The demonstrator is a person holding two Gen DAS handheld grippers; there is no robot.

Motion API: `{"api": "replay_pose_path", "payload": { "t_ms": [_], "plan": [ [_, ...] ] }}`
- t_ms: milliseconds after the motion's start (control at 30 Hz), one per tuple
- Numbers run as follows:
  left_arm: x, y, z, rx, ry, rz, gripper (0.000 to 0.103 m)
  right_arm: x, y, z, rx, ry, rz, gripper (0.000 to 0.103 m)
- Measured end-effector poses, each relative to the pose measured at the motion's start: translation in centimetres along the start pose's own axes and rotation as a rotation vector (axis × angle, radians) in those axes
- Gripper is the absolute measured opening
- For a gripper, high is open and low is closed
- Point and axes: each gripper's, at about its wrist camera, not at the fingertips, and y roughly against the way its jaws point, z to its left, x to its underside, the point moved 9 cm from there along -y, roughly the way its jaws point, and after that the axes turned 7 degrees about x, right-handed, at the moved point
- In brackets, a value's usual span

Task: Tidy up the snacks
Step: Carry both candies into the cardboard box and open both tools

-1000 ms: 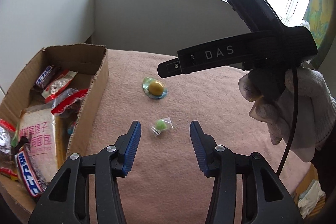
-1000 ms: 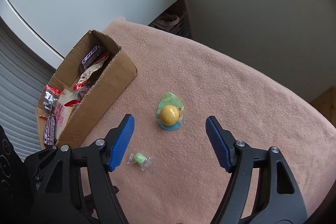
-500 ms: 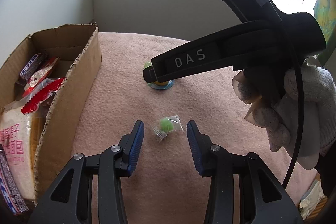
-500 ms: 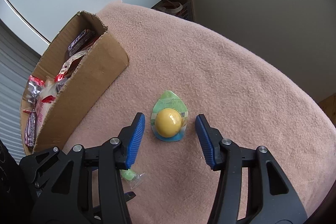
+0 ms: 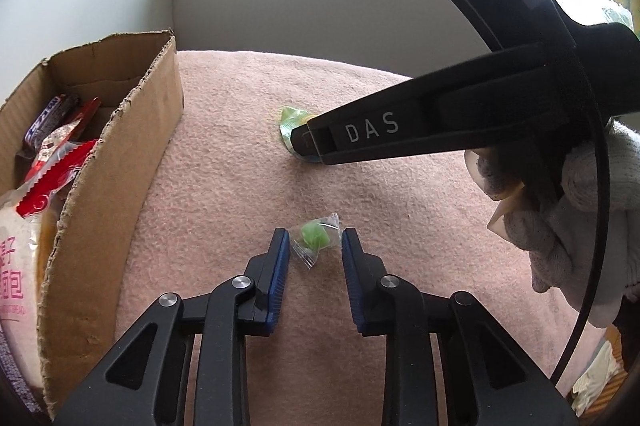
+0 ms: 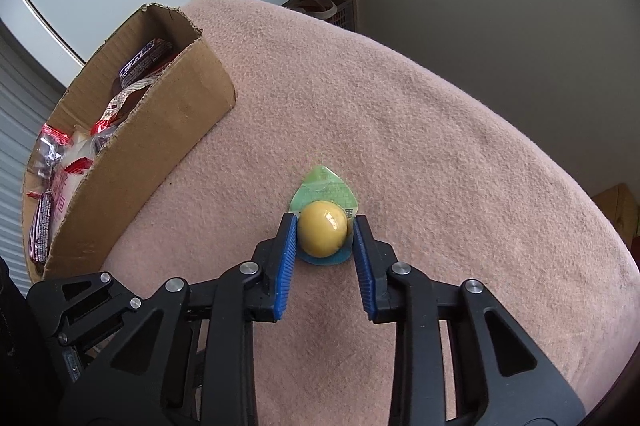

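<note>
A small green candy in a clear wrapper point(image 5: 314, 237) lies on the pink blanket point(image 5: 224, 162). My left gripper point(image 5: 314, 246) straddles it, jaws narrowed but with gaps to the wrapper on both sides. A yellow jelly cup on a green and blue lid point(image 6: 323, 229) lies further back; in the left wrist view only its green edge point(image 5: 289, 118) shows past the other tool. My right gripper point(image 6: 325, 232) has its blue pads point(image 6: 289, 242) against the yellow dome on both sides. A cardboard box point(image 5: 132, 162) of packaged snacks stands at the left, also seen in the right wrist view point(image 6: 176, 114).
The box holds bread bags and red and purple wrappers point(image 5: 52, 154). The right tool's black body point(image 5: 440, 130) and a white-gloved hand point(image 5: 560, 210) cross the right side. Grey walls stand behind the blanket. A basket point(image 6: 320, 8) sits beyond the far edge.
Both grippers came down and forward and narrowed. The left now straddles the green candy. The right closed its pads onto the yellow jelly cup.
</note>
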Motion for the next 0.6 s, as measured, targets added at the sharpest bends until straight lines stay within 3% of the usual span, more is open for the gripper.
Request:
{"api": "replay_pose_path", "payload": {
  "t_ms": [433, 600],
  "plan": [
    [1.8, 4.6, -2.3, 0.029, -0.030, -0.040, 0.023, 3.5, 5.3, -1.4, -0.004, -0.052, -0.079, 0.028],
    [2.1, 8.2, -2.0, 0.033, -0.027, -0.085, 0.023, 2.5, 8.8, -0.1, -0.008, -0.029, -0.130, 0.028]
  ]
}}
